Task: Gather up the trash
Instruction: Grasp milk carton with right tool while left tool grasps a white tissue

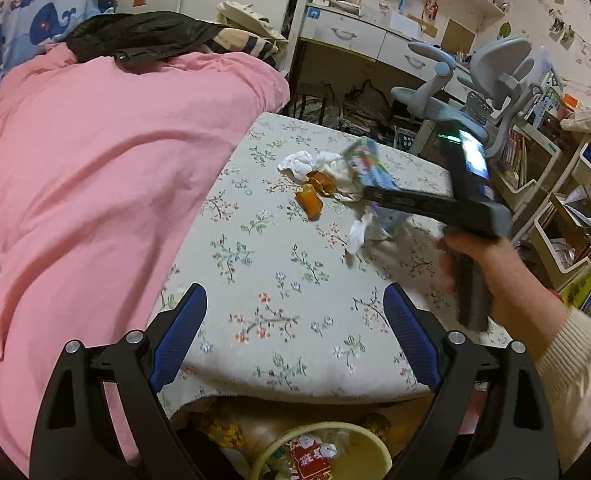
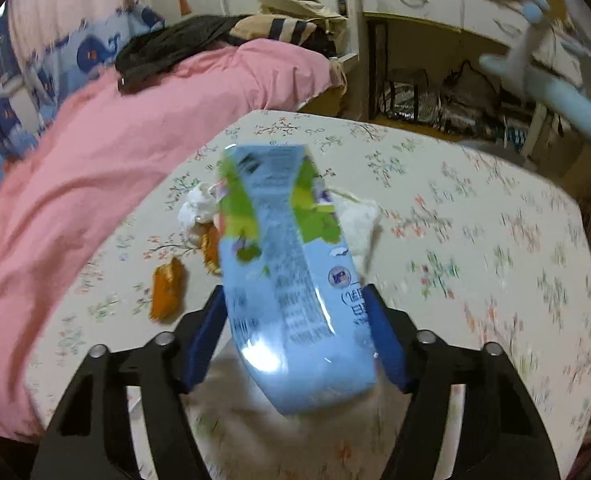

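Observation:
My right gripper (image 2: 295, 300) is shut on a blue and green drink carton (image 2: 287, 264) and holds it above the floral bed sheet (image 2: 475, 240). In the left wrist view the right gripper (image 1: 369, 176) carries the carton (image 1: 365, 162) over the trash pile. On the sheet lie crumpled white tissues (image 1: 299, 162), orange peel pieces (image 1: 311, 202) and another white tissue (image 1: 357, 234). The peel (image 2: 169, 288) and tissues (image 2: 199, 208) also show in the right wrist view. My left gripper (image 1: 295, 316) is open and empty, near the bed's front edge, above a yellow trash bin (image 1: 371, 444).
A pink duvet (image 1: 95, 168) covers the left of the bed, with a black jacket (image 1: 135, 36) on it. A grey-blue desk chair (image 1: 475, 80), desk drawers (image 1: 359, 36) and shelves with books (image 1: 567, 208) stand at the right. The bin holds a red wrapper (image 1: 309, 456).

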### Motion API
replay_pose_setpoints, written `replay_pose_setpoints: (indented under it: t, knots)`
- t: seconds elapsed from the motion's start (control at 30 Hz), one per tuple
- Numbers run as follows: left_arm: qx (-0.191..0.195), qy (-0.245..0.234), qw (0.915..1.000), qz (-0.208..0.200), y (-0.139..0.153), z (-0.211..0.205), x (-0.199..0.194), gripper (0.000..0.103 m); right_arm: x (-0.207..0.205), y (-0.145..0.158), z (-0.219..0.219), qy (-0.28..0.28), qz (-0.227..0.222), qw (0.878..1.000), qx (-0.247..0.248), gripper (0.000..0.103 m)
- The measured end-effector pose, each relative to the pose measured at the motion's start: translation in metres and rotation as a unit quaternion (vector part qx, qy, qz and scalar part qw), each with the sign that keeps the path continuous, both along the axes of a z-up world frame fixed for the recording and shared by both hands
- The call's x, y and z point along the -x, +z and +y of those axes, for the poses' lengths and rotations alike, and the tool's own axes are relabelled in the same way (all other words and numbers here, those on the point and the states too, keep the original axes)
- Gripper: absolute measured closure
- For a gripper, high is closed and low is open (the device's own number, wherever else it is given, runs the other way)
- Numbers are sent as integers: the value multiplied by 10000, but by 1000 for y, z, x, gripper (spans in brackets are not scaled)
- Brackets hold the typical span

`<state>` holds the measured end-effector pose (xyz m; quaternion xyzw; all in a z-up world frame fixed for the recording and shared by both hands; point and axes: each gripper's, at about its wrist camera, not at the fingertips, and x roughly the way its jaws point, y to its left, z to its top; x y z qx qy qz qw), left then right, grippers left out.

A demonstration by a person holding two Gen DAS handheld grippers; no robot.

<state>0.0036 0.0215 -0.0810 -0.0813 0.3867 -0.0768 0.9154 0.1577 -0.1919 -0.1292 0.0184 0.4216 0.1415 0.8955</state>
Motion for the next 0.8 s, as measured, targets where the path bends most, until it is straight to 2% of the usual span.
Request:
replay_pose_setpoints:
  t: [0.2, 0.43, 0.53, 0.63, 0.8]
  knots:
    - [-388, -357, 9986, -104, 4, -26, -29, 17, 57, 7, -35, -301, 125, 9992, -244, 39]
    - [-531, -972, 9938, -85, -6, -71, -81, 17, 99, 0, -50, -592, 542, 9962, 348, 39]
    - [-747, -1273, 9889, -170, -20, -98, -106, 17, 107, 0, -48, -626, 514, 9951, 575, 39]
    - [-722, -1281, 9890, 129, -42, -114, -131, 17, 107, -1, -49, -690, 497, 9939, 698, 37]
    - [-880, -1328, 9869, 249, -62, -130, -149, 17, 102, -10, -54, -645, 581, 9939, 683, 29]
